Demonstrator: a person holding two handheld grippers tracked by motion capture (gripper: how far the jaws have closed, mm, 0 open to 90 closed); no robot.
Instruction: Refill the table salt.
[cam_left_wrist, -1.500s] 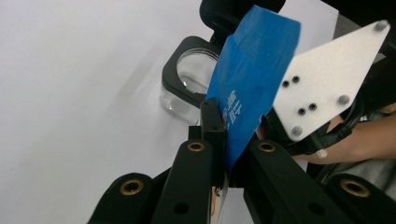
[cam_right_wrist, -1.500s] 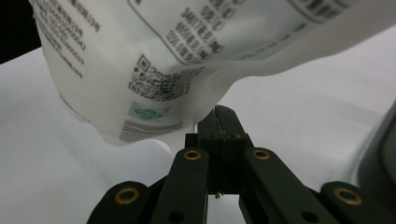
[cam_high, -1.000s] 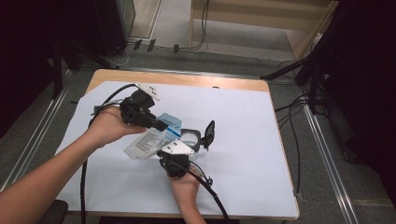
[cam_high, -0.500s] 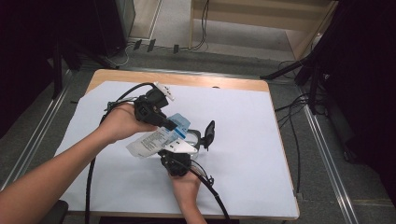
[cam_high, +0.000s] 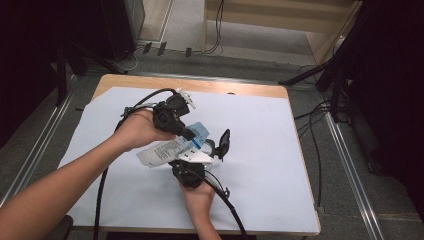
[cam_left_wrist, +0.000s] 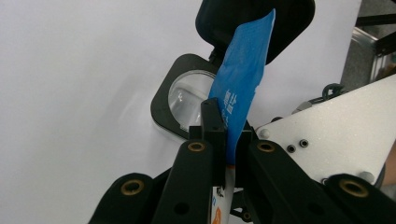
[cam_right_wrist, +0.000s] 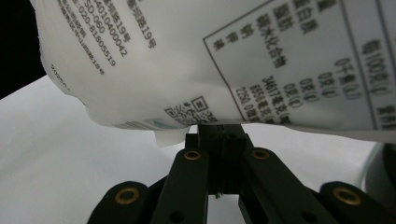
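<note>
A white and blue printed pouch hangs in the air just above the middle of the bench, stretched between the two claws. Its blue end is pinched in the closed left claw, and its white, text-covered body is clamped along its lower edge by the closed right claw.

Just beside the pouch, toward the bench's right half, stands a black container with a clear round inside and its black lid flipped up. In the left gripper view the blue end crosses in front of that lid.

White paper covers the bench; a strip of bare wood shows along the far edge. There is open room on the right half and the near left corner.

The left hand comes in from the lower left with its forearm slanting across the sheet. The right hand rises from the near edge, its claw pointing away from the person.
</note>
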